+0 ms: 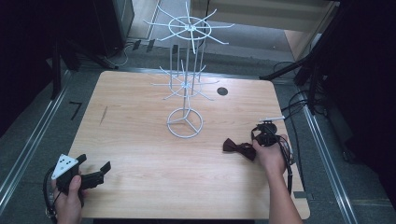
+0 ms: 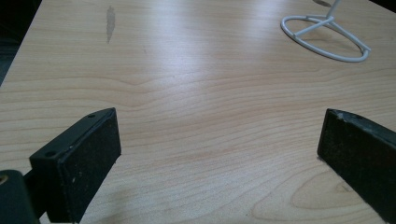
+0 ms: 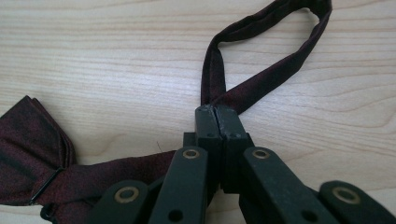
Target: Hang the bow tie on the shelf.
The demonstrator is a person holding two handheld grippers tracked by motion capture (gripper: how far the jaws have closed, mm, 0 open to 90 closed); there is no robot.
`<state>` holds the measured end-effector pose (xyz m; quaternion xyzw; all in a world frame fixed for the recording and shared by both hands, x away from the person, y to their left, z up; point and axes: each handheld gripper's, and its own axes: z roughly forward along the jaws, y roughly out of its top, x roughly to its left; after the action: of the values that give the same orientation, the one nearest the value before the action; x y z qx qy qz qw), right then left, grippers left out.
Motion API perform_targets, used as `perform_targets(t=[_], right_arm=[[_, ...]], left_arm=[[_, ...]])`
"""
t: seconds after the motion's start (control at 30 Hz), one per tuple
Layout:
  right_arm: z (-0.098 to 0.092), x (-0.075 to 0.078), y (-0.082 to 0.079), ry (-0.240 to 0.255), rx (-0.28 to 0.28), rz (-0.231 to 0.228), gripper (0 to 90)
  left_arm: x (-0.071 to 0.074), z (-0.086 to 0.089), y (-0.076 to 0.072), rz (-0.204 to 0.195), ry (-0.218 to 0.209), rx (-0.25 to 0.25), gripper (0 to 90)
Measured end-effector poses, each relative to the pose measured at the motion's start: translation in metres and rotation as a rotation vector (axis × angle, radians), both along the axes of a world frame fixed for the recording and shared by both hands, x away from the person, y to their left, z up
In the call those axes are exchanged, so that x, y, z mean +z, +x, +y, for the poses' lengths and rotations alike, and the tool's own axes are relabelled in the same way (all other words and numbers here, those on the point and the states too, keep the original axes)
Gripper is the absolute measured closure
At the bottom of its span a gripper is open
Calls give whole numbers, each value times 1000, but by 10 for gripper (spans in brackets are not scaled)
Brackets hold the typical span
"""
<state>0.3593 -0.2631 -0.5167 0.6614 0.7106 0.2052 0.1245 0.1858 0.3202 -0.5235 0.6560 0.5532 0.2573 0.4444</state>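
Right gripper (image 3: pixel 216 112): jaws pressed together on the strap of the dark red bow tie (image 3: pixel 32 154), lying at the table's (image 1: pixel 140 140) right side; hand low, forearm reaching forward. Left gripper (image 2: pixel 219 154): jaws wide apart, holding nothing, at the near-left corner.

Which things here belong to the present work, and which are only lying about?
In use: dark red bow tie, its strap pinched by the shut right hand-held gripper.
Idle: white wire rack, left hand-held gripper held open over the table.
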Motion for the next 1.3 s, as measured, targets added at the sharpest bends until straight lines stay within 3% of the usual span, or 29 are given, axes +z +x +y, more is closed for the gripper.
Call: perform_targets(t=[0.03, 0.07, 0.3, 0.33, 0.37, 0.4, 0.43, 0.5, 0.53, 0.9, 1.3], right_arm=[[0, 0, 0, 0, 0, 0, 900], [-5, -3, -5, 6, -1, -48, 900], [-10, 4, -22, 37, -14, -222, 900], [-10, 4, -22, 37, -14, -222, 900], [-8, 9, -26, 42, -8, -278, 900], [-8, 9, -26, 42, -8, -278, 900], [-6, 15, -30, 45, 3, -331, 900], [-5, 17, -31, 49, 8, -348, 900], [-2, 23, -34, 48, 16, -396, 900], [18, 43, -43, 49, 71, -551, 900], [42, 65, -48, 63, 126, -646, 900]], left_arm=[[0, 0, 0, 0, 0, 0, 1], [0, 0, 0, 2, 1, 0, 1], [0, 0, 0, 0, 2, 2, 1], [0, 0, 0, 0, 2, 2, 1], [0, 0, 0, 0, 4, 1, 1], [0, 0, 0, 0, 4, 1, 1], [0, 0, 0, 1, 4, 1, 1], [0, 0, 0, 0, 3, 2, 1], [0, 0, 0, 0, 3, 1, 1], [0, 0, 0, 1, 3, 1, 1], [0, 0, 0, 1, 0, 1, 1]])
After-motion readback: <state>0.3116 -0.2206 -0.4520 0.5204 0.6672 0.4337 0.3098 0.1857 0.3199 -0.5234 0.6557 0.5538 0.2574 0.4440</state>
